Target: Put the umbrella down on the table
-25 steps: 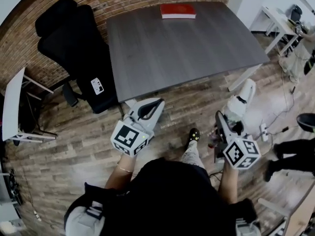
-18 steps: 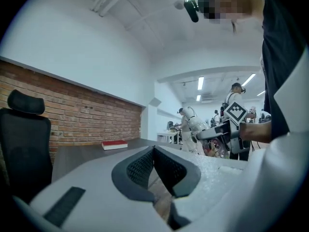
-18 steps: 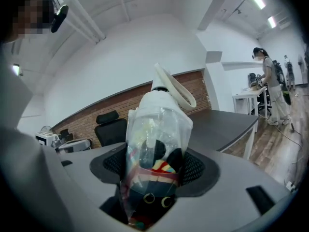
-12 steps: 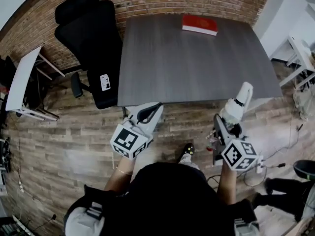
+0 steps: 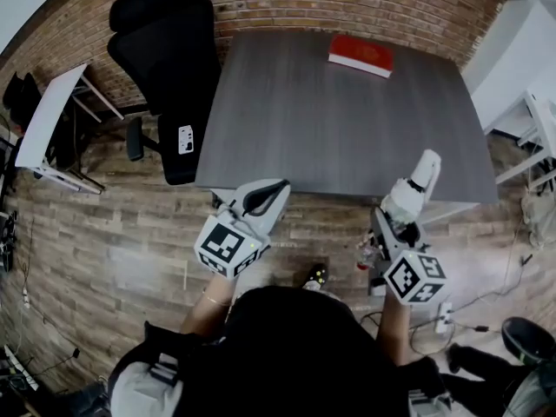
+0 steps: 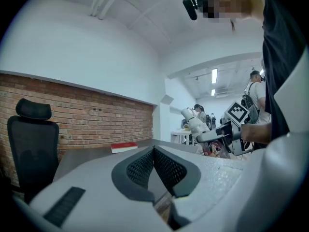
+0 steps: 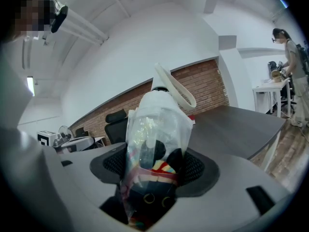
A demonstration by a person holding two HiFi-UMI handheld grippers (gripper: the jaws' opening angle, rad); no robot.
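Observation:
A folded umbrella [image 7: 154, 144] in a clear plastic sleeve, with a white handle [image 5: 415, 189] and loop strap, sits between the jaws of my right gripper [image 7: 153, 170], which is shut on it. In the head view my right gripper [image 5: 388, 233] holds the umbrella [image 5: 395, 214] just short of the near edge of the dark grey table [image 5: 330, 120], handle pointing over the table. My left gripper [image 5: 269, 194] is shut and empty, also near the table's front edge. The left gripper [image 6: 154, 166] view shows its jaws pressed together.
A red book [image 5: 360, 55] lies at the table's far edge by the brick wall. A black office chair [image 5: 169, 68] stands left of the table. A small white side table [image 5: 48, 120] is at far left. Cables and a power strip [image 5: 445, 315] lie on the wooden floor.
The view has shifted so the table now lies more squarely ahead. Both grippers keep their hold and pose; the umbrella's handle now reaches over the table's near edge.

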